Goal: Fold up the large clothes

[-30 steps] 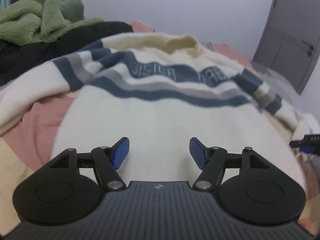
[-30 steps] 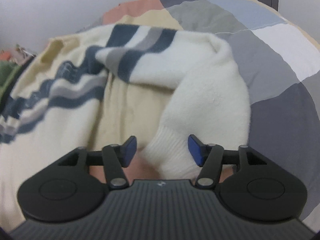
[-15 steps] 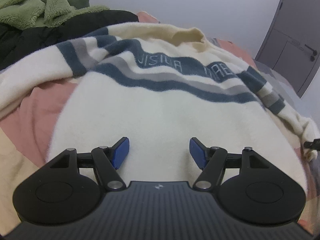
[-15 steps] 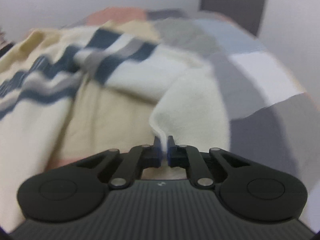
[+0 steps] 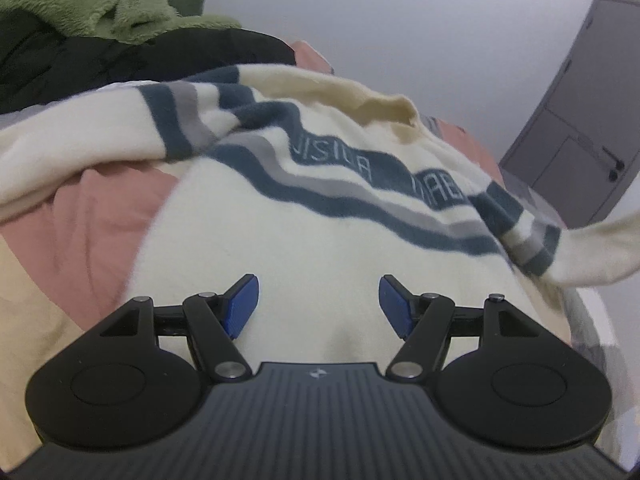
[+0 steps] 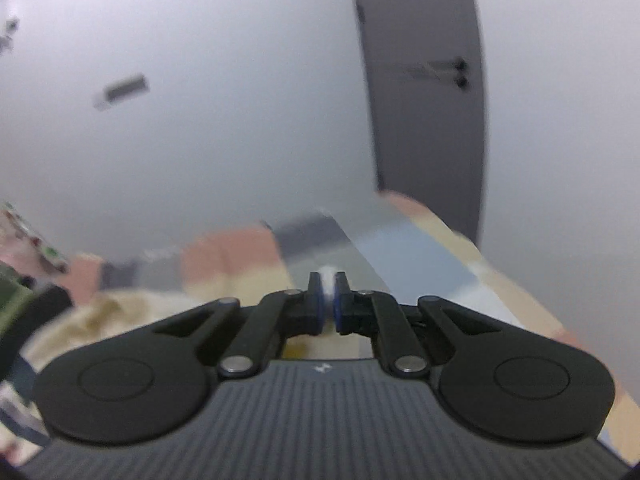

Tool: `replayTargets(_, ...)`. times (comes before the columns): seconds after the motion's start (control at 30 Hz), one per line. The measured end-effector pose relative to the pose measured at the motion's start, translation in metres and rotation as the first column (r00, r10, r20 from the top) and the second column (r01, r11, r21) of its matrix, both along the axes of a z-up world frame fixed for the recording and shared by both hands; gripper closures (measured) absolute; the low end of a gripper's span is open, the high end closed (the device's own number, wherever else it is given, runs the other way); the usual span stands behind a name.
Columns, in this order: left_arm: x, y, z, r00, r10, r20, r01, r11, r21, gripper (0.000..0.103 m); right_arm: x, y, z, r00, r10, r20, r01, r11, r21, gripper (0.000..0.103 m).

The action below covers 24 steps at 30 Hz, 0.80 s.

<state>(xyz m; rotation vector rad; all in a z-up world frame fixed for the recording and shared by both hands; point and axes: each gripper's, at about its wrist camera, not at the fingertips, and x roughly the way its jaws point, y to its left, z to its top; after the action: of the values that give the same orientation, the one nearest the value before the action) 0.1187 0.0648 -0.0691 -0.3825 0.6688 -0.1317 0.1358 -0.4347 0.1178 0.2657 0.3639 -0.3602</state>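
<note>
A cream sweater (image 5: 320, 248) with dark blue and grey chest stripes lies spread on the bed, collar at the far side. My left gripper (image 5: 318, 304) hovers open just above the sweater's lower body, nothing between its blue pads. The sweater's right sleeve (image 5: 592, 256) is lifted off the bed at the right edge of the left wrist view. My right gripper (image 6: 328, 300) is shut on a thin fold of that sleeve's white cuff (image 6: 329, 280), raised high with the bed far below. The rest of the sleeve is hidden under the gripper body.
A patchwork bedcover (image 5: 92, 216) in pink, beige, grey and blue lies under the sweater. A green fleece (image 5: 92, 0) and a black garment (image 5: 120, 64) are piled at the far left. A grey door (image 5: 580, 120) stands at the right, a white wall behind.
My right gripper closed on the sleeve cuff and rose steeply, pulling the sleeve up off the bed. My left gripper stayed open and drifted slightly over the sweater body.
</note>
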Motion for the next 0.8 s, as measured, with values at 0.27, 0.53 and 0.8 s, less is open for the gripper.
replayTargets(0.27, 0.000, 0.038, 0.007, 0.997, 0.069, 0.016, -0.067, 0.991, -0.118, 0.032, 0.020, 0.119, 0.092, 0.950, 0.290, 0.111, -0.281, 0.955, -0.092, 0.096)
replayTargets(0.53, -0.015, 0.081, 0.029, 0.979, 0.167, 0.115, -0.155, 0.982, -0.109, 0.032, 0.044, 0.256, 0.059, 0.773, 0.628, 0.093, -0.624, 0.778, -0.072, 0.096)
replayTargets(0.8, -0.016, 0.123, 0.027, 0.953, 0.280, 0.112, -0.259, 0.950, -0.174, 0.032, 0.065, 0.348, -0.046, 0.662, 0.746, -0.071, -0.744, 0.666, 0.056, 0.093)
